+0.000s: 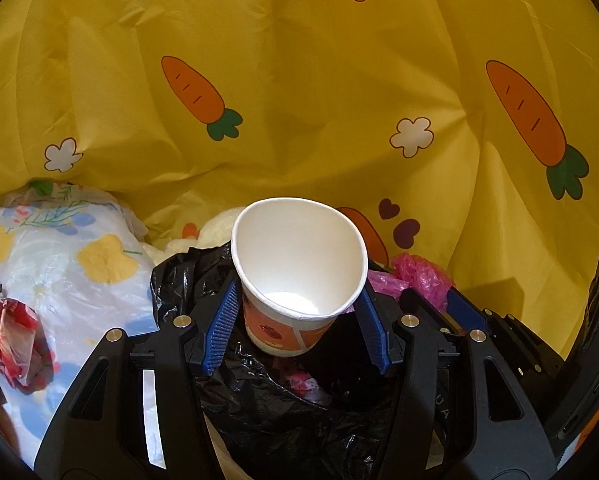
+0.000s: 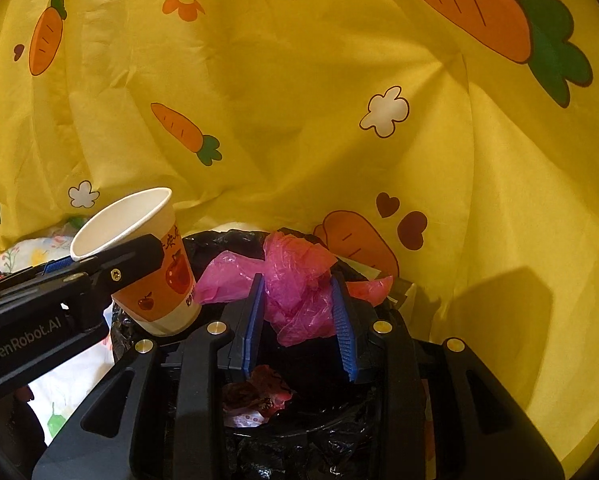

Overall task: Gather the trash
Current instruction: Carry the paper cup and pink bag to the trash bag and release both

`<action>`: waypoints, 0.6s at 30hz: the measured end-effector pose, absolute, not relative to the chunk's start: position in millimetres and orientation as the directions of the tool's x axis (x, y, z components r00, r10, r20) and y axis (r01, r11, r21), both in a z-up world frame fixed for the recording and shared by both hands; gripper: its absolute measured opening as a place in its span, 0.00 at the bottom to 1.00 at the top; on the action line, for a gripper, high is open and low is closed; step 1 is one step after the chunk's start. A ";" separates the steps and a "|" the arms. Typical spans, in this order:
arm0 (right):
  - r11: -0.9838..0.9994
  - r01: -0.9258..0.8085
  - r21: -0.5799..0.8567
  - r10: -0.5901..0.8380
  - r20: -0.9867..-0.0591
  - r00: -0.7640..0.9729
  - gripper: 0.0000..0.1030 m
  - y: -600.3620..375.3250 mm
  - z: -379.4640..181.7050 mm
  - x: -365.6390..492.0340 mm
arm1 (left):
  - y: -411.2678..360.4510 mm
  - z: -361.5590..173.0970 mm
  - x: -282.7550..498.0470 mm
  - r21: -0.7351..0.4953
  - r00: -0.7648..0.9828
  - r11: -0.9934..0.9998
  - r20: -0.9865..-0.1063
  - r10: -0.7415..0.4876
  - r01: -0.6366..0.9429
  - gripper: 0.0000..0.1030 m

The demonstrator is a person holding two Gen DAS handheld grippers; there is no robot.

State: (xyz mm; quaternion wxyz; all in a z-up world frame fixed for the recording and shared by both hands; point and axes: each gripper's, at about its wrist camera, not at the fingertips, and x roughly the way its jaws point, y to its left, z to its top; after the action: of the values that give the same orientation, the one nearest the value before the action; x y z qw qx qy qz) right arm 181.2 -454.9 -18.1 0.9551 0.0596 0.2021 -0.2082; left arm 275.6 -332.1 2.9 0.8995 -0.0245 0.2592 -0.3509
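A white paper cup [image 1: 299, 248] with an orange apple print sits tilted between the blue pads of my left gripper [image 1: 299, 292], which is shut on its wall below the rim. It hangs over a bin lined with a black bag [image 1: 283, 412]. In the right wrist view my right gripper [image 2: 299, 284] is shut on a crumpled pink plastic bag [image 2: 295, 276] above the same black bag [image 2: 299, 452]. A red wrapper [image 2: 259, 392] lies inside the bin. The left gripper [image 2: 107, 256] and its cup [image 2: 167, 280] show at the left, close beside the pink bag.
A yellow cloth [image 1: 299, 100] printed with carrots and flowers fills the background right behind the bin. A white flowered plastic bag [image 1: 79, 264] and a crumpled red-and-white wrapper [image 1: 11, 332] lie to the left of the bin.
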 end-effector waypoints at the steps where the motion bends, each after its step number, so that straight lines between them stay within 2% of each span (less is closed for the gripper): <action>1: 0.906 0.422 0.027 -0.375 -0.412 0.831 0.32 -455.4 -18.6 182.0 | -332.8 1.3 276.6 -0.226 0.617 0.753 -0.454 -0.643 0.618 0.54; 12: 0.909 0.416 0.037 -0.361 -0.430 0.827 0.33 -461.8 -26.0 187.8 | -335.4 -9.7 282.9 -0.279 0.564 0.724 -0.477 -0.674 0.631 0.58; 14: 0.910 0.411 0.045 -0.352 -0.436 0.828 0.37 -463.1 -26.7 188.8 | -334.4 -9.4 281.8 -0.268 0.575 0.732 -0.475 -0.666 0.627 0.61; 15: 0.910 0.411 0.048 -0.351 -0.437 0.828 0.38 -463.8 -27.0 189.0 | -333.7 -9.4 281.3 -0.263 0.575 0.733 -0.478 -0.664 0.627 0.63; 18: 0.911 0.408 0.061 -0.344 -0.436 0.832 0.45 -466.2 -26.9 188.3 | -327.2 -7.0 278.7 -0.265 0.585 0.738 -0.471 -0.661 0.621 0.77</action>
State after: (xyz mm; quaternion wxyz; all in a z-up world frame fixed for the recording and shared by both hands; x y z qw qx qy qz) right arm 188.3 -466.2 -26.9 0.9540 0.0762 0.2129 -0.1971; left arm 278.7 -327.2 -7.0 0.8894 -0.0357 0.2791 -0.3602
